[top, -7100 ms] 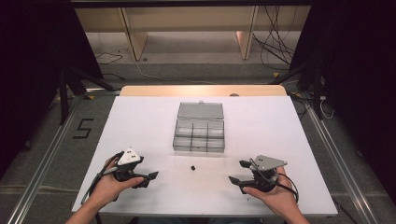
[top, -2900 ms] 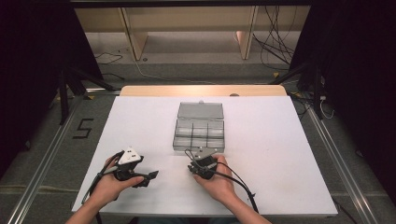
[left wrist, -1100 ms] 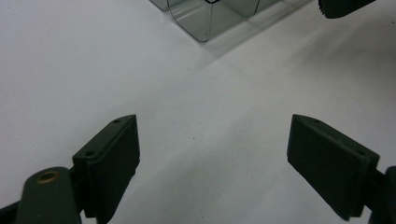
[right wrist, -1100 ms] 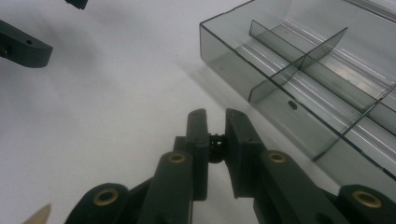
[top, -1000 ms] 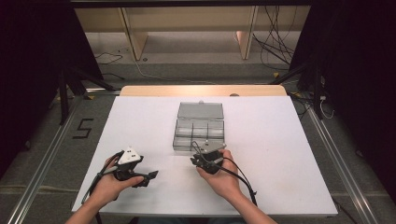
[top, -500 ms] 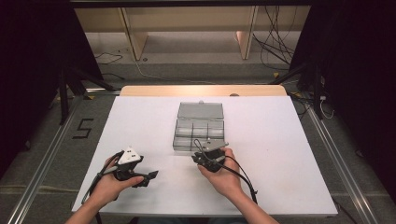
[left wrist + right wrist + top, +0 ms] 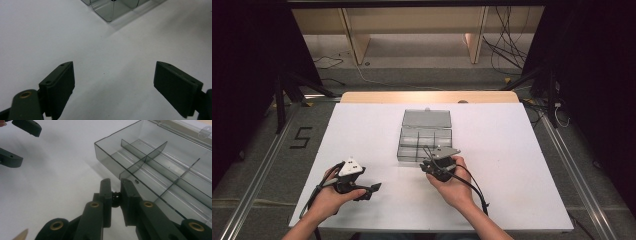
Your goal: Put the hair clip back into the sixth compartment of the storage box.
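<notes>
The left tongs (image 7: 371, 189) rested low over the white table (image 7: 522, 165) near its front left, jaws spread wide with nothing but bare table between them. To their right, the right tongs (image 7: 115, 195) were clamped on a small black ridged part (image 7: 115, 198), held just at the near left corner of the clear compartment box (image 7: 424, 142), which sat mid-table with its lid (image 7: 427, 118) folded back. The part was mostly covered by the jaws, so its shape was hard to make out. The box's far end was cut off in the right gripper view.
</notes>
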{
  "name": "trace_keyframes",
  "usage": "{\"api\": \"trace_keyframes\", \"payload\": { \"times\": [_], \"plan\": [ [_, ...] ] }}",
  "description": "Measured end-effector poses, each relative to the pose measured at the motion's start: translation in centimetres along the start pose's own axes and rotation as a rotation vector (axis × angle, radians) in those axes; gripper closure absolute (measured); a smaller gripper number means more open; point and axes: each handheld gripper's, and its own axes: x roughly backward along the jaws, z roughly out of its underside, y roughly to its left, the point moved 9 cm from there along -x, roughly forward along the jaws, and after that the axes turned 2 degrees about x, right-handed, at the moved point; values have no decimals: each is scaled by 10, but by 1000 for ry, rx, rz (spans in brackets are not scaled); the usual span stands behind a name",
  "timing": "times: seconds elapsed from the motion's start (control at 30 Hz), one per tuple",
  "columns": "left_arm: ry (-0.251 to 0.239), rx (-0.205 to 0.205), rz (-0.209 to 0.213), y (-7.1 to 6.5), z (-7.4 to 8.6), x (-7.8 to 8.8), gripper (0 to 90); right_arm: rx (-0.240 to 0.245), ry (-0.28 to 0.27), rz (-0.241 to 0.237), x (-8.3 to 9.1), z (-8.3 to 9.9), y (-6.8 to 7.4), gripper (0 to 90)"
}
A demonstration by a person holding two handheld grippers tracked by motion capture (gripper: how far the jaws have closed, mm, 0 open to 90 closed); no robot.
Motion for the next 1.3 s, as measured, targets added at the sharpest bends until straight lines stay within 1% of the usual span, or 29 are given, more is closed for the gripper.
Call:
{"api": "trace_keyframes", "payload": {
  "times": [0.17, 0.63, 1.3],
  "plan": [
    [-7, 9, -2, 0, -1, 0, 166, -5, -2, 3, 2, -1, -2, 810],
    [-3, 9, -2, 0, -1, 0, 166, -14, -2, 14, 7, -3, -9, 810],
    [0, 8, -4, 1, 0, 0, 166, -32, -7, 39, 14, -6, -21, 810]
  ]
}}
